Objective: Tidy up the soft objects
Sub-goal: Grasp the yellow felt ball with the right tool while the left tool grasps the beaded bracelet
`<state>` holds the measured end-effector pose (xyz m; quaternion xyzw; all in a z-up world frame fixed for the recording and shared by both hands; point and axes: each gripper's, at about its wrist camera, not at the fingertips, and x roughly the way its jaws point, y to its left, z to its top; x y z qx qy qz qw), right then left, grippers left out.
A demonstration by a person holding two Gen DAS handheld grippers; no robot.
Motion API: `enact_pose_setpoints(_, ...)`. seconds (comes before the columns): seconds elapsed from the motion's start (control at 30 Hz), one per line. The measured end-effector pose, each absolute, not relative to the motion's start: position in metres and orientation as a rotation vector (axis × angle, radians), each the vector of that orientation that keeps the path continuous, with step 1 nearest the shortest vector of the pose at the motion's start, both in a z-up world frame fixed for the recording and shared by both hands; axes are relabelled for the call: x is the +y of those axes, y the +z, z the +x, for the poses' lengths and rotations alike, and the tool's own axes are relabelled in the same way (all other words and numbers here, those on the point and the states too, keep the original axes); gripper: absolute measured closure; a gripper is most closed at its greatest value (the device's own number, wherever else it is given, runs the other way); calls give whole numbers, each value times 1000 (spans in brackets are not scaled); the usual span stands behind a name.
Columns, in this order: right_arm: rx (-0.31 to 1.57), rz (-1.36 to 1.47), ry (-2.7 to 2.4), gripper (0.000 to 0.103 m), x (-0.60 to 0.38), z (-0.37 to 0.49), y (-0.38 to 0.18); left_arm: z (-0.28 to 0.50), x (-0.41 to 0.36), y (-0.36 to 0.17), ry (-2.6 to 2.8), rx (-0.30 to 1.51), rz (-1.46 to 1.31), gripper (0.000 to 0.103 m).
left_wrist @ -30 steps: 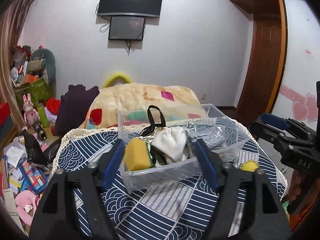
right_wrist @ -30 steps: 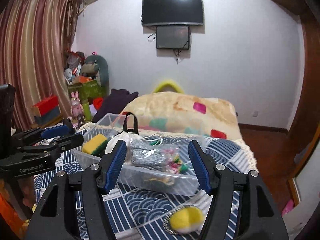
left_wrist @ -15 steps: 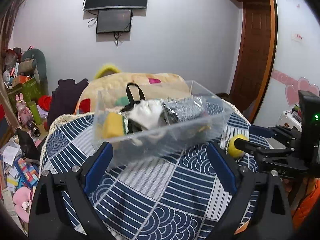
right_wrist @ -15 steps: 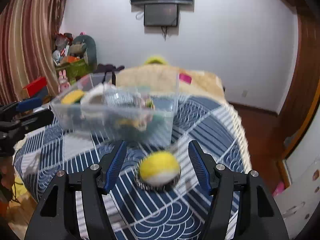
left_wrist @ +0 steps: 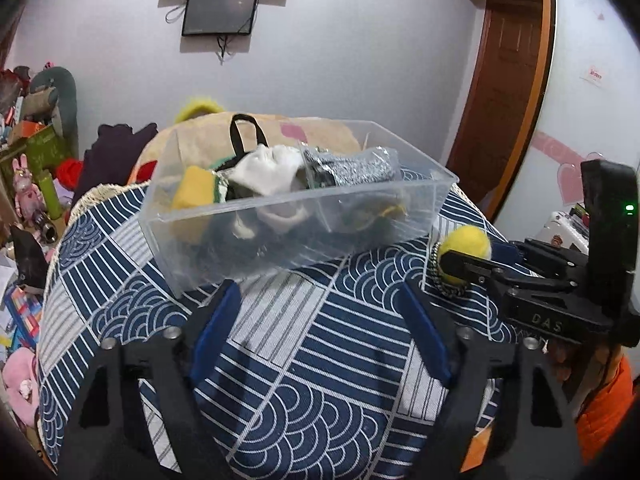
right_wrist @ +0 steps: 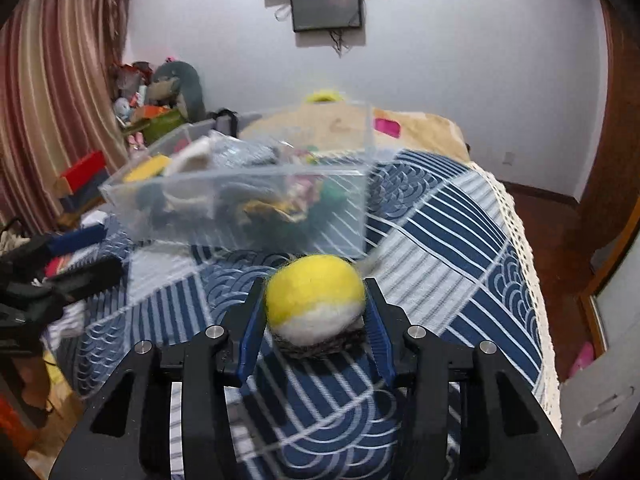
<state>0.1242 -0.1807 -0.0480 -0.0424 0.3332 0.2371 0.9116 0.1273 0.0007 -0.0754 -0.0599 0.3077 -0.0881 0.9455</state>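
Right gripper (right_wrist: 316, 320): blue-padded fingers (right_wrist: 251, 330) closed against both sides of a yellow-and-white felt ball (right_wrist: 315, 300) that sits on a dark ringed base, on the blue-and-white patterned tablecloth (right_wrist: 448, 248) just in front of the clear plastic bin (right_wrist: 328, 224). Left gripper (left_wrist: 320, 334): fingers spread wide with nothing between them, above the cloth near the bin's front wall. Bin contents: yellow sponge (left_wrist: 192, 192), white cloth (left_wrist: 266, 174), grey packaged item (left_wrist: 352, 168), black strap loop (left_wrist: 244, 132).

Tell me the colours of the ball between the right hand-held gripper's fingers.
The ball is yellow on top and white below, clearest in the right wrist view.
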Motion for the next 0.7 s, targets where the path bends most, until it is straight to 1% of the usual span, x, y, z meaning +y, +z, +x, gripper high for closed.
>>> enact_pose_setpoints(0.13, 655, -106, 556, 60, -161, 109, -43, 126, 3, -79, -183, 639, -131, 32)
enact_pose_setpoints(0.3, 608, -168, 587, 60, -146, 92, -36, 129, 6, -82, -186, 656, -154, 33)
enact_pose_setpoints(0.33, 604, -169, 586, 60, -148, 94, -36, 131, 6, -82, -194, 663, -161, 34)
enact_pose_setpoints(0.43, 597, -152, 557, 60, -161, 96, -32, 137, -1, -81, -226, 685, -158, 39)
enact_pose_setpoints(0.7, 617, -88, 383, 60, -211, 103, -34, 149, -42, -75, -296, 707, -110, 41)
